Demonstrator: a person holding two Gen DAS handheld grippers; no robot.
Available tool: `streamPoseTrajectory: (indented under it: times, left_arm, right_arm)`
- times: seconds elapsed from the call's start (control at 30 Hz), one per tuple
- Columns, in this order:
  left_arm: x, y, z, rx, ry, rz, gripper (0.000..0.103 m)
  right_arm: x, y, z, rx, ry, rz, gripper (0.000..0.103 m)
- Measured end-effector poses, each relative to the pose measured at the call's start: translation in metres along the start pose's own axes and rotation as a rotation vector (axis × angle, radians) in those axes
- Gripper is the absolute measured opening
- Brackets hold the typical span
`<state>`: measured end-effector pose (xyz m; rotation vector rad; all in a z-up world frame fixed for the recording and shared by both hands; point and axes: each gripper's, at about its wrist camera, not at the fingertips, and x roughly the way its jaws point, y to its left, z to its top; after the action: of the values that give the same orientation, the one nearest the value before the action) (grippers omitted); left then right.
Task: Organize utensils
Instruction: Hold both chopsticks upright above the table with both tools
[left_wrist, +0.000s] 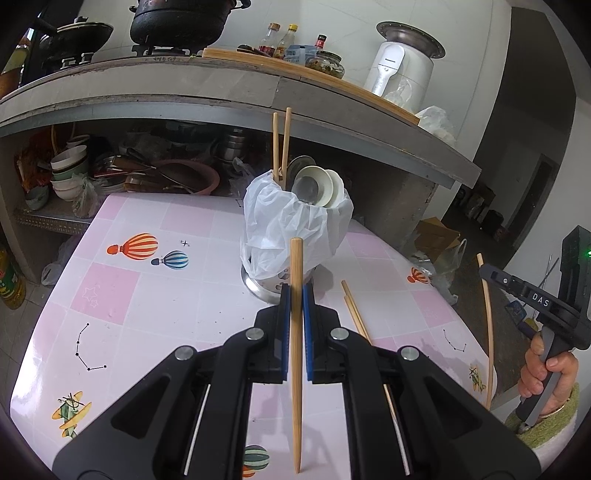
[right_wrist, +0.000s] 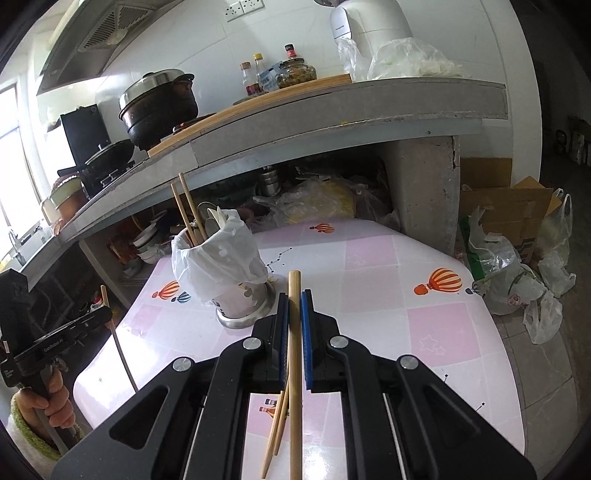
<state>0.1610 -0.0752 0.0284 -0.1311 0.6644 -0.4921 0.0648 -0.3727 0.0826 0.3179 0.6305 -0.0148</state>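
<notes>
Chopstick (left_wrist: 295, 332) upright in clamped left gripper (left_wrist: 295, 295), tilted downward.

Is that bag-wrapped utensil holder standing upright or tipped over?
Upright. The utensil holder stands on its metal base on the table, and two chopsticks poke up from its top.

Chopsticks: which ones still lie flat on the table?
The loose pair on the pink table. Two others stand in the holder; each gripper, left and right, clamps one.

Bright, even daylight; window (right_wrist: 11, 155) at left blown out. Soft shadows on table (left_wrist: 177, 295). Sharp focus; fisheye bending, dark corners.
</notes>
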Motion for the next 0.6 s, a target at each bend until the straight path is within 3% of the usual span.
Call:
streamPoseTrajectory:
  times: [0.6]
  left_arm:
    - [0.0005,0.0005,0.0002,-0.002,0.002,-0.002,0.006]
  right_arm:
    - [0.0039,0.004,-0.0008,-0.003,0.008,0.008,0.007]
